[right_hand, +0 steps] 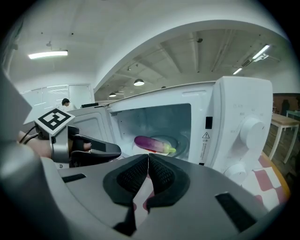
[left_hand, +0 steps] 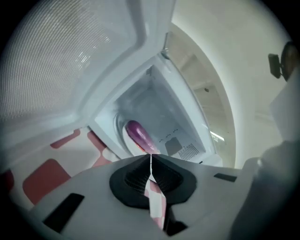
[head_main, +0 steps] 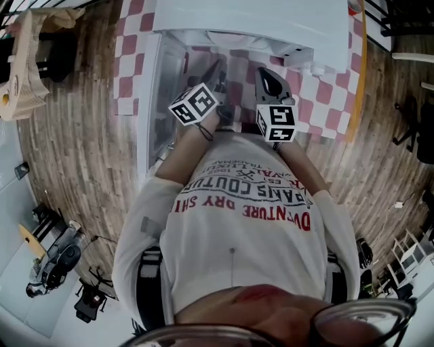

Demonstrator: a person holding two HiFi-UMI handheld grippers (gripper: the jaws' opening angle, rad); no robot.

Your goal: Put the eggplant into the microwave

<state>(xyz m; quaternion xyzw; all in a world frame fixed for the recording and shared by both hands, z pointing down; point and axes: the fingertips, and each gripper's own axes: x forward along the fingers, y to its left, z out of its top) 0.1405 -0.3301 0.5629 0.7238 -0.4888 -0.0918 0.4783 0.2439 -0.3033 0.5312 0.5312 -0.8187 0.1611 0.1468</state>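
View: head
Left claw [head_main: 218, 73]: pointed toward the open microwave [head_main: 251, 20], close beside the right claw.
Right claw [head_main: 266, 74]: just to the right of the left claw, turned to the same opening.
Door [head_main: 154, 101]: stood open, to the left of the left claw.
Cloth [head_main: 129, 47]: red and white squares, lying under the microwave.

View: left gripper
Left claw [left_hand: 151, 155]: the jaws were closed, tips touching, with nothing between them.
Eggplant [left_hand: 139, 133]: purple, lay on the plate [left_hand: 121, 129] inside the microwave, just ahead of the jaw tips, not touched.
Door [left_hand: 61, 61]: open, above and to the left of the claw in this view.

View: right gripper
Right claw [right_hand: 148, 155]: the jaws were closed together and empty.
Eggplant [right_hand: 152, 143]: ahead of the tips, on the plate in the cavity, its green end to the right.
Left claw [right_hand: 115, 151]: to the left of the right claw, in front of the opening, apart from the eggplant.
Knob [right_hand: 253, 129]: on the white panel, ahead and to the right of the claw.
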